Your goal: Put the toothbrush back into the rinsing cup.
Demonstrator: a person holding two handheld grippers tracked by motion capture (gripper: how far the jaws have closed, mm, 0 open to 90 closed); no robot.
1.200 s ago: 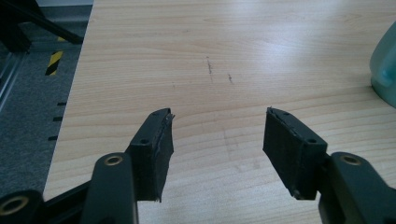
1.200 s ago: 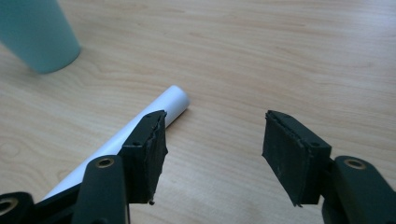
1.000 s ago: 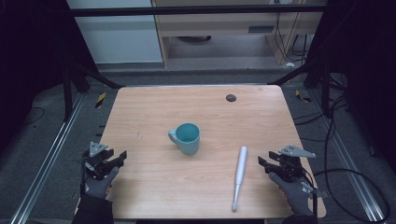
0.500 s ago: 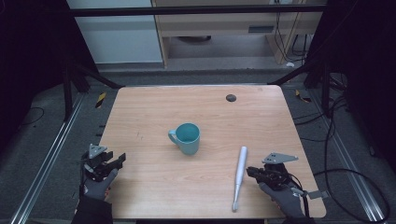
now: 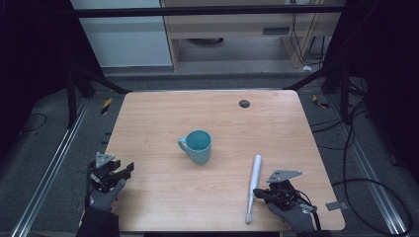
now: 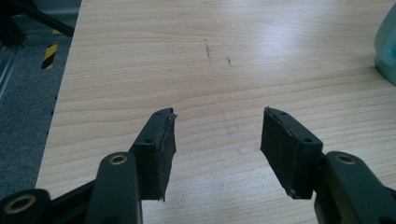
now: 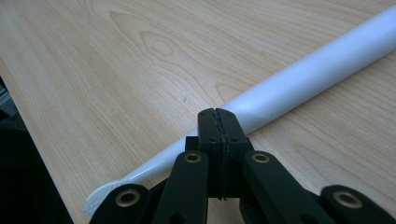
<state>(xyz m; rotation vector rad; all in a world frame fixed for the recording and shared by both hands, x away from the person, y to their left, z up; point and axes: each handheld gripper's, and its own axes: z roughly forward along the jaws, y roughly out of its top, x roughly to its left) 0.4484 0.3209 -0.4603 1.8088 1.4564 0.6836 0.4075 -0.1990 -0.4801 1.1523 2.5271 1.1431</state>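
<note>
1. A light wooden table stands on a dark grey floor, with black frame rails along both sides and pale cabinets behind
2. A teal mug sits mid-table; a small dark disc lies near the far edge
3. The white toothbrush lies lengthways near the right front corner, its bristle end toward the person
4. The right gripper meets the toothbrush's lower part; its jaws have just been closing and now stand pressed together, nothing between them
5. The right gripper view shows the shut tips against the handle and the bristles
6. The left gripper hovers over bare wood, jaws apart
</note>
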